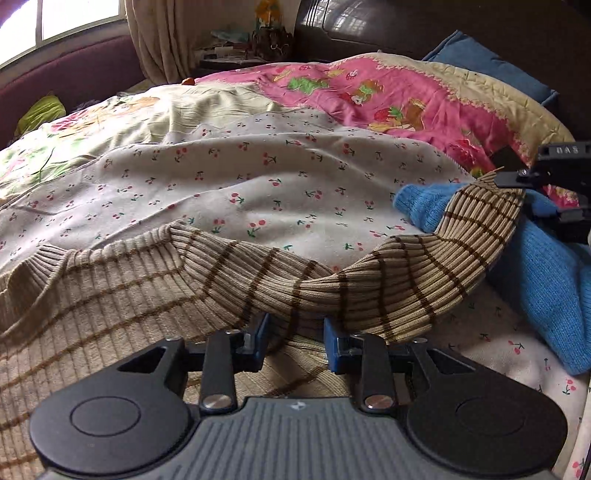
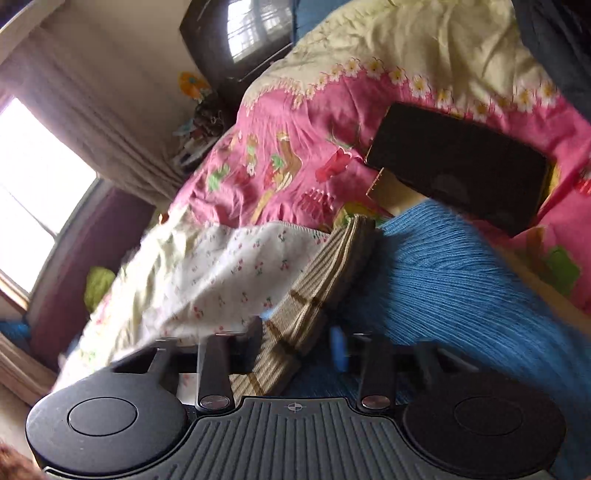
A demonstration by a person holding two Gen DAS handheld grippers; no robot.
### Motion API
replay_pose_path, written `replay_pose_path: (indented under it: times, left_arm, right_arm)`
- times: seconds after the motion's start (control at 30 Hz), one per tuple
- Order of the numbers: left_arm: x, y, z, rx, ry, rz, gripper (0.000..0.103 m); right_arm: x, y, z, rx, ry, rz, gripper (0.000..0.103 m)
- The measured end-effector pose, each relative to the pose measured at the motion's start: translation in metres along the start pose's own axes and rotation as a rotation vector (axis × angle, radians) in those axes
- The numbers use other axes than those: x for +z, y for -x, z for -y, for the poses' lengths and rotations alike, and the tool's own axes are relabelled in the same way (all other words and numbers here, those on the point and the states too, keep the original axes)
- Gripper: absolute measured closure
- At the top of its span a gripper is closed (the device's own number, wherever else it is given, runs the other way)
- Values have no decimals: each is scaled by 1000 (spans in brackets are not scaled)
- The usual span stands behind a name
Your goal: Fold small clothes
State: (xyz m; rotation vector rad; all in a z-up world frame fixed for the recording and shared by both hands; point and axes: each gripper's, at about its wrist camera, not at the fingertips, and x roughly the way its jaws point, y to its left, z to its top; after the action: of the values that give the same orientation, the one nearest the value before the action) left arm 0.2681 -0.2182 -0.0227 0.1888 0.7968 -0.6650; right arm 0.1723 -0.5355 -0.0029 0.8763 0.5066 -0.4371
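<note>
A beige ribbed sweater with brown stripes (image 1: 122,306) lies on a cherry-print sheet (image 1: 229,177) on the bed. Its sleeve (image 1: 424,266) stretches up to the right. My left gripper (image 1: 295,341) is at the sweater where the sleeve starts, jaws a little apart with knit between them. My right gripper (image 1: 546,192) holds the sleeve's cuff end at the right; in the right wrist view the sleeve (image 2: 306,306) runs between its fingers (image 2: 299,347). A blue knit garment (image 1: 539,280) lies under the sleeve, also in the right wrist view (image 2: 461,295).
A pink cartoon quilt (image 1: 399,99) covers the far bed. A black phone-like slab (image 2: 458,166) rests on it. A blue pillow (image 1: 476,55) and dark headboard (image 1: 388,26) are behind. A curtain (image 1: 162,40), window and maroon wall lie to the left.
</note>
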Motion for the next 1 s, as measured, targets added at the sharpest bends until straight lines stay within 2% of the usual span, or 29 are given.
replay_pose_path:
  times: [0.07,0.17,0.33,0.43,0.57,0.7,0.8,0.9,1.0]
  left_arm:
    - [0,2,-1,-13,10,4,62]
    - [1,10,-11,-45,61,17,62]
    - [-14,47,-47,-44,194,52,61]
    - [-34,77,-75,-21,264,68,60]
    - [-66,119,-118,42,369,94,60]
    - [-103,167,-159,125,513,167,58]
    - [-134,193,-181,183,614,216,56]
    - [-165,203,-196,240,690,229,56]
    - [-187,200,-207,226,759,214,56]
  right_arm:
    - [4,1,1,49,-49,-7,93]
    - [9,13,-21,97,-4,33,93]
    - [7,28,-93,257,88,53,93]
    - [-16,35,-156,383,201,27,93]
    - [-82,35,-243,534,409,-76,93]
    - [-184,22,-301,602,655,-228,93]
    - [-269,9,-318,604,860,-327,93]
    - [-338,-9,-317,548,1029,-430,90]
    - [-357,-7,-305,525,1072,-506,88]
